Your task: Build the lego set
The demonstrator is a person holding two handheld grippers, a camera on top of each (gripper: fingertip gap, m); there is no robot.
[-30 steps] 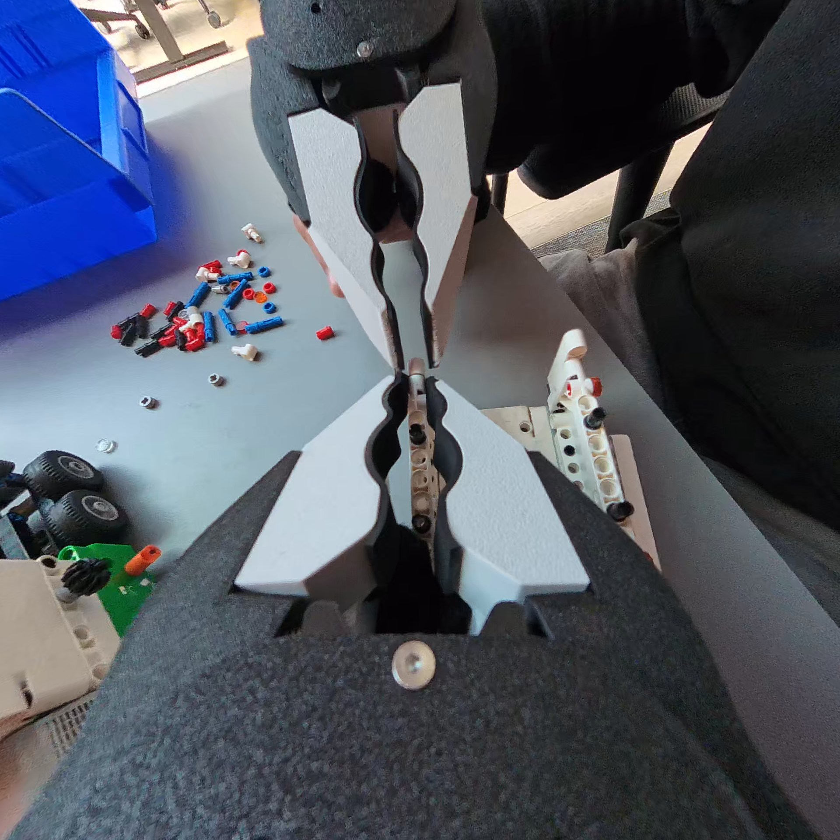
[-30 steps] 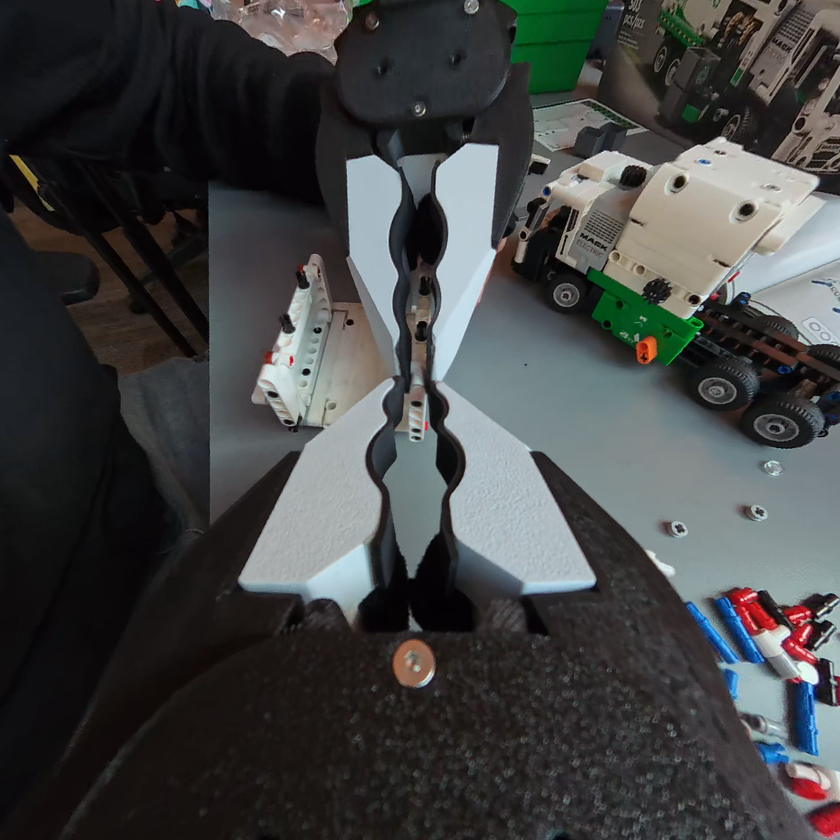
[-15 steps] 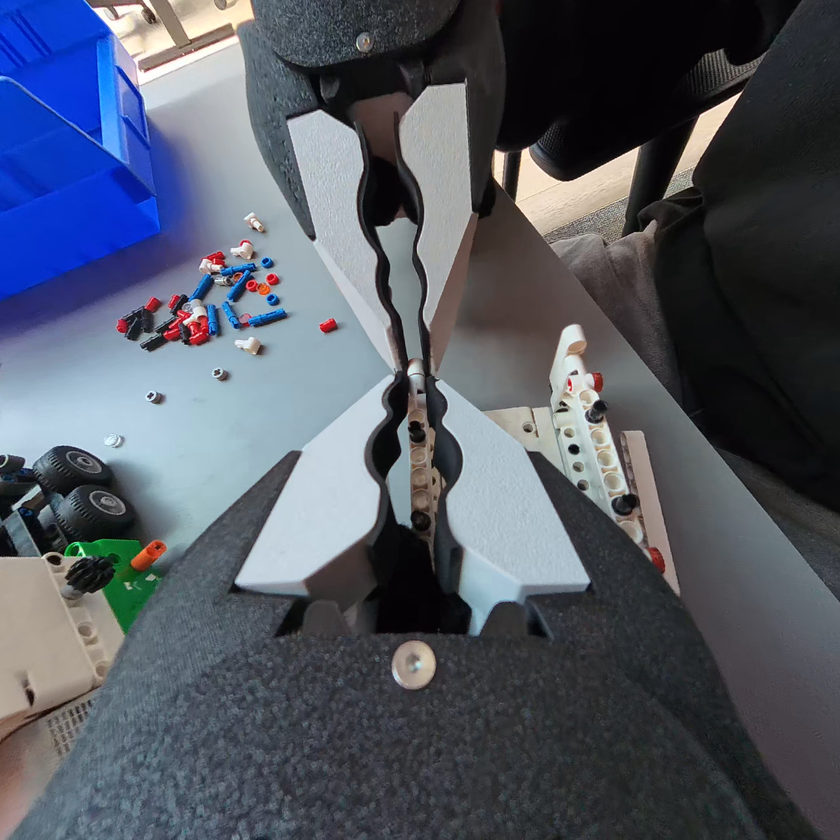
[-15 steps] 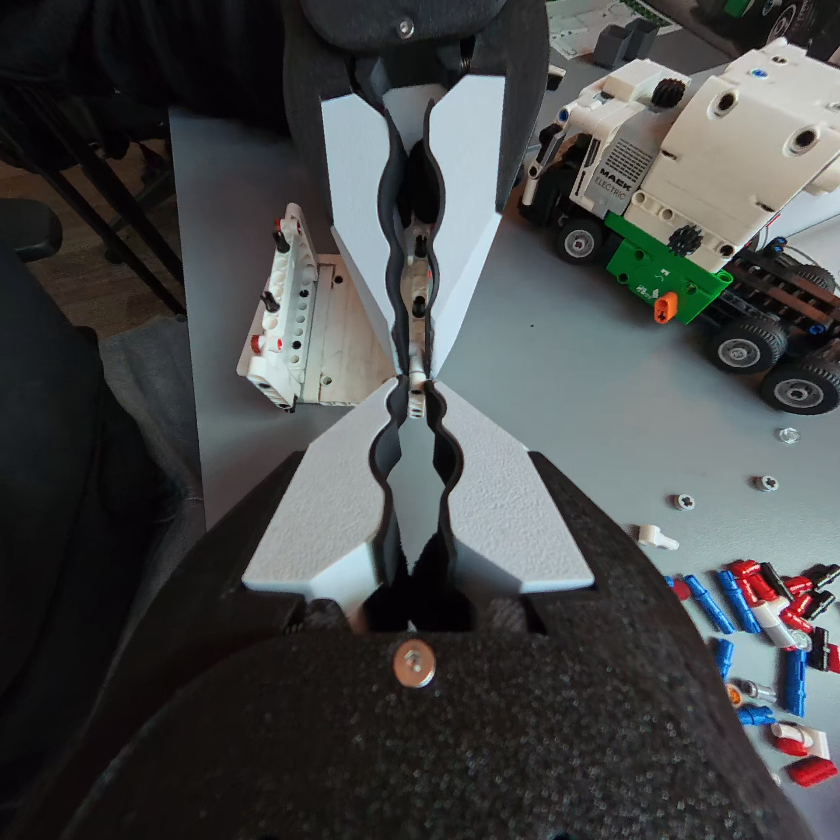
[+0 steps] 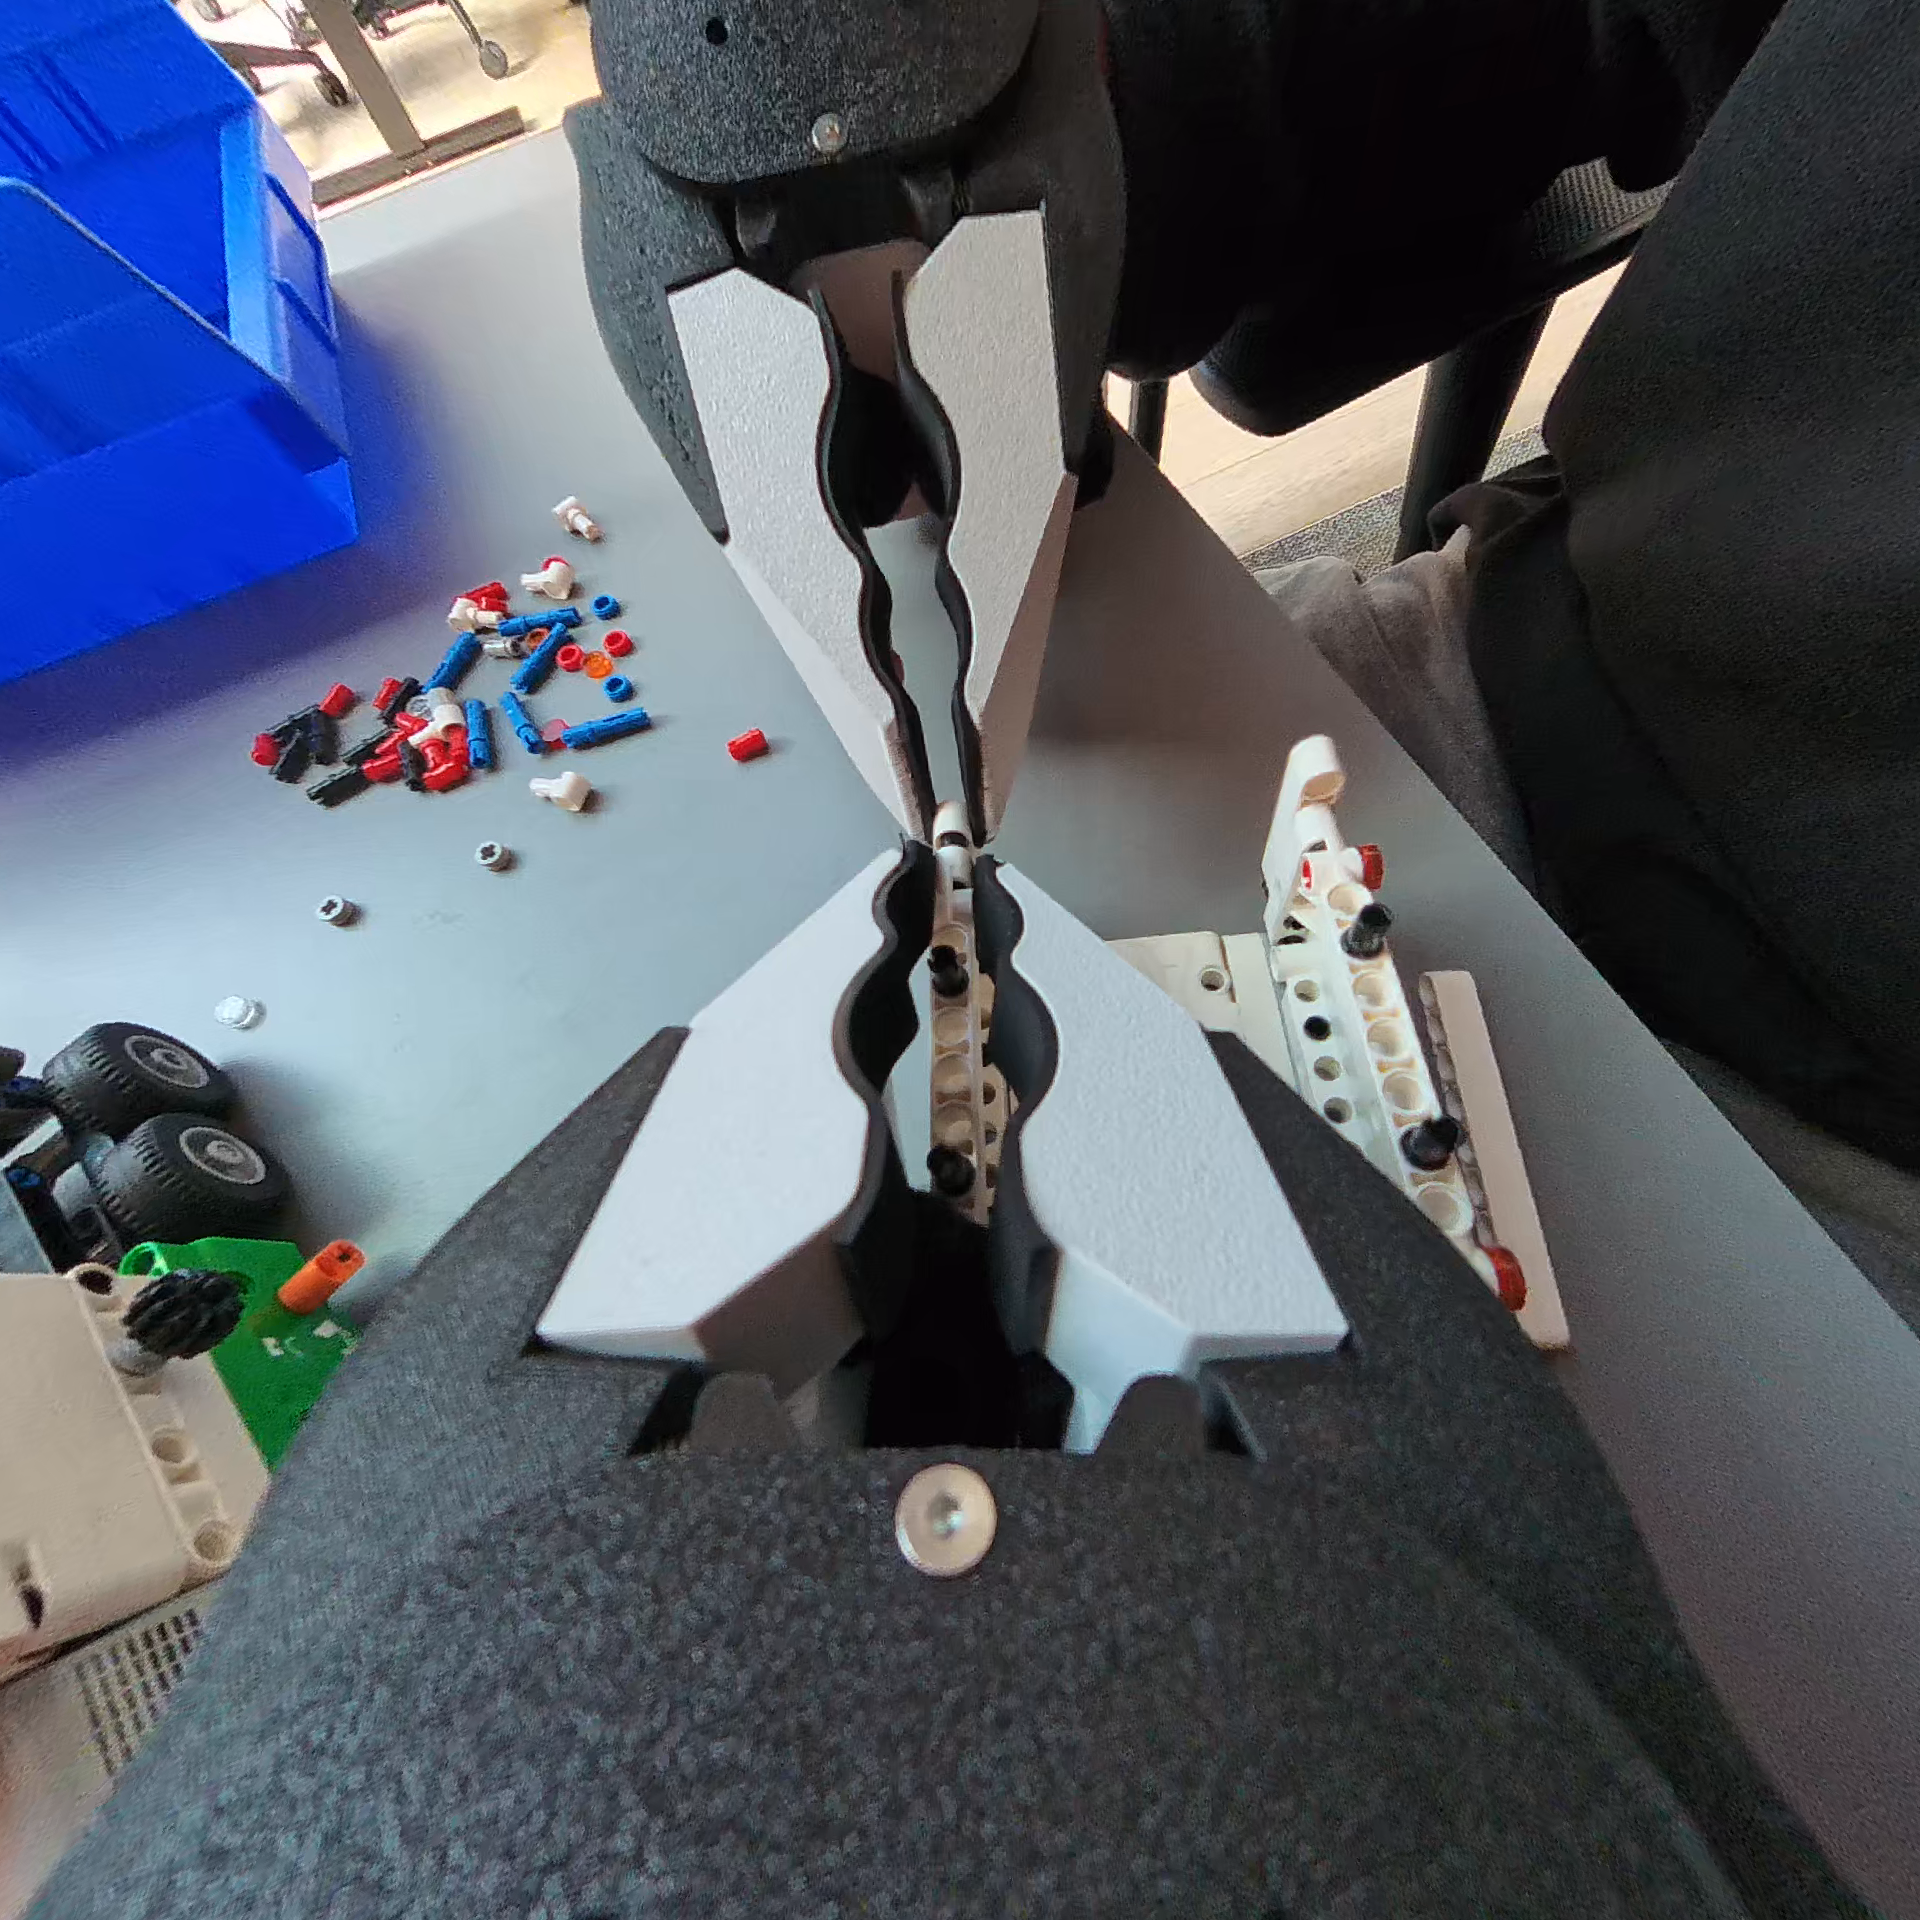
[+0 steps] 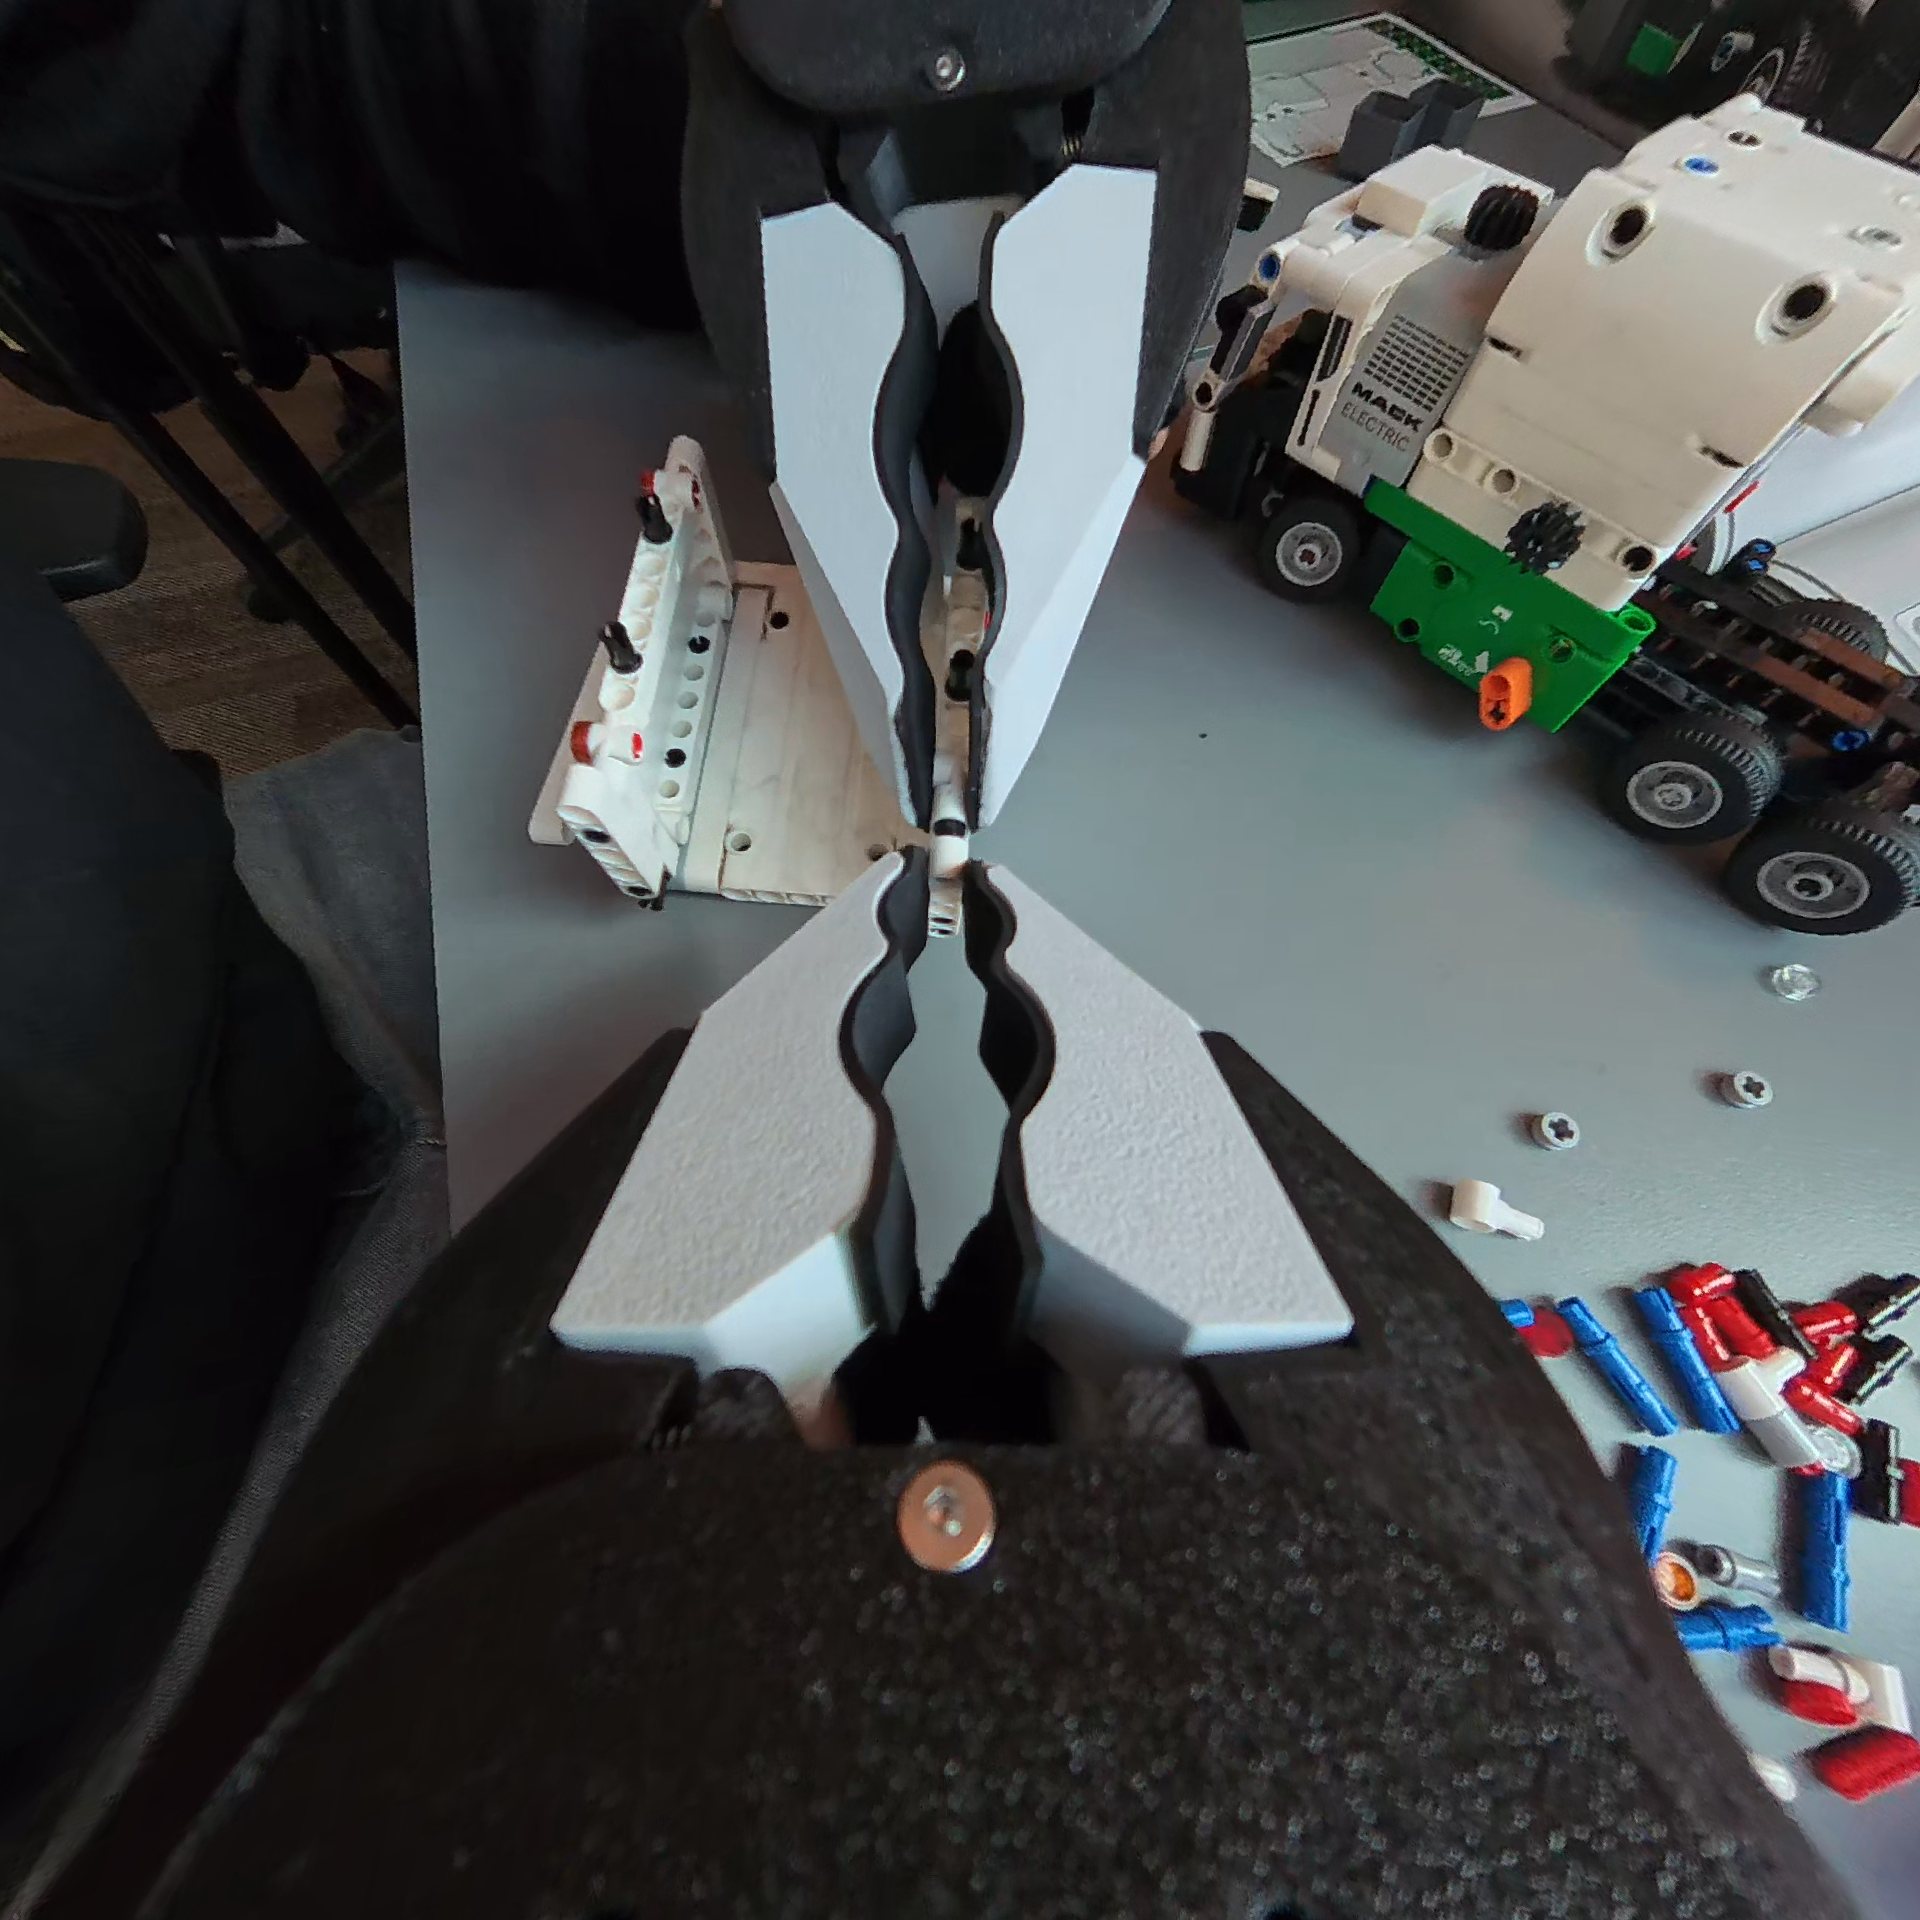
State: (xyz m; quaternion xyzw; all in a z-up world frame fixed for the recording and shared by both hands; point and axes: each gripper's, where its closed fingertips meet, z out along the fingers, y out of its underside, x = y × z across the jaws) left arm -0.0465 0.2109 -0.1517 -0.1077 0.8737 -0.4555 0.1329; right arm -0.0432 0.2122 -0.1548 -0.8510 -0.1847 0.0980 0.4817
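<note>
L gripper clamped on white holed beam; R gripper pinching white connector at beam's tip (tips nose-to-nose).

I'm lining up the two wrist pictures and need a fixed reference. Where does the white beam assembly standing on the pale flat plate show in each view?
Left wrist view: white beam assembly stands right of centre, beside the left gripper.
Right wrist view: it stands left of centre, near the table edge.
Shared landmark: the scattered red and blue pins.
</note>
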